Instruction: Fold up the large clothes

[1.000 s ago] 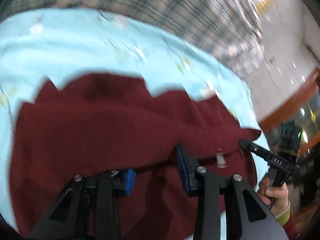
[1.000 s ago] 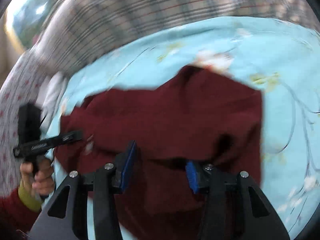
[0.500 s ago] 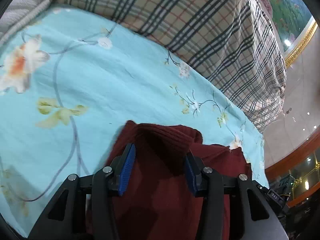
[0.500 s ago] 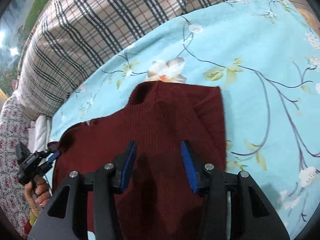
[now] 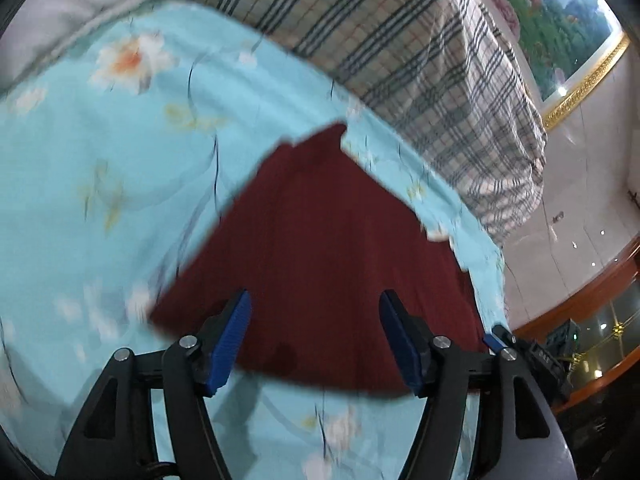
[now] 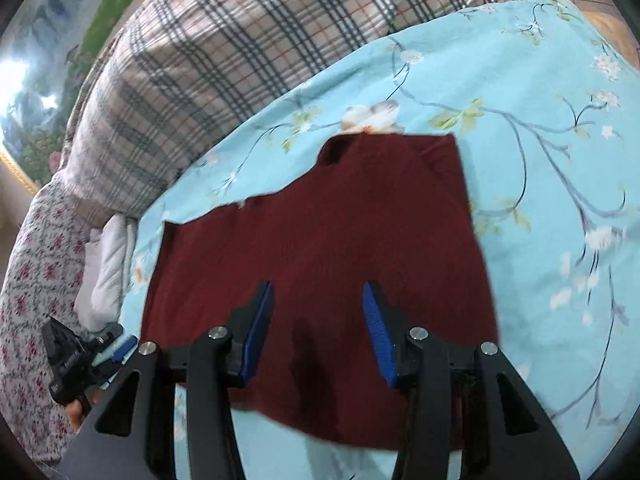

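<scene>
A dark red knit sweater [image 5: 320, 248] lies folded flat on the light blue flowered bedsheet [image 5: 100, 200]; it also shows in the right wrist view [image 6: 340, 240]. My left gripper [image 5: 316, 332] is open and empty, raised above the sweater's near edge. My right gripper [image 6: 318, 328] is open and empty, raised above the sweater's near part. The left gripper shows at the lower left of the right wrist view [image 6: 92, 356]. The right gripper's tip shows at the lower right of the left wrist view [image 5: 500, 340].
A plaid quilt [image 5: 400, 60] lies bunched along the far side of the bed [image 6: 220, 60]. A white folded cloth [image 6: 108, 264] and a flowered cover [image 6: 36, 272] lie at the left. A framed picture [image 5: 560, 20] hangs on the wall.
Both grippers carried the sweater's near part over onto its far part, then opened, let go and drew back. The sweater now lies folded flat.
</scene>
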Available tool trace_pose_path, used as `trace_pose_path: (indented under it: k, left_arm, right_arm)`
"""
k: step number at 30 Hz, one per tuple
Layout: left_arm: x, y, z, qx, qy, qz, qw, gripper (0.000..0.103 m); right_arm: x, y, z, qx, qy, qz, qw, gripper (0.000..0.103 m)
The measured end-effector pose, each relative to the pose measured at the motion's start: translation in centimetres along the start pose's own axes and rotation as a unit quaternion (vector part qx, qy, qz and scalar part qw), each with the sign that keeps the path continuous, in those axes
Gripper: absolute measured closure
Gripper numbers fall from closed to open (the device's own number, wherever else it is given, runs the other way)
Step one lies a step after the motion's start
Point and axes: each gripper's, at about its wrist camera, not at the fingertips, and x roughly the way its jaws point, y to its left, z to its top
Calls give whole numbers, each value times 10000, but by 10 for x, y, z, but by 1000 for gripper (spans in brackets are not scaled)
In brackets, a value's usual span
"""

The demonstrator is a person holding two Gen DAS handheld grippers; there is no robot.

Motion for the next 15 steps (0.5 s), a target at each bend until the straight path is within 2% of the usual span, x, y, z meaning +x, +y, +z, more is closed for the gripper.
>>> trace_pose_path:
  k: [5, 7, 10, 15]
  left_arm:
    - [11, 4, -42, -135, 441, -57, 9989, 34]
    - [19, 5, -50, -318, 543, -134, 9979, 29]
    - [25, 4, -52, -471, 421, -212, 9978, 19]
    - [44, 6, -37, -806, 129, -198, 9965, 12]
  right_arm:
    - [-1, 5, -22, 105, 84, 145, 9998, 56]
    - [-1, 7, -28, 158, 96, 194, 9996, 56]
    - [-5, 13, -34, 158, 60, 269, 9995, 56]
    - [2, 33, -31, -58, 122, 439, 9989, 56]
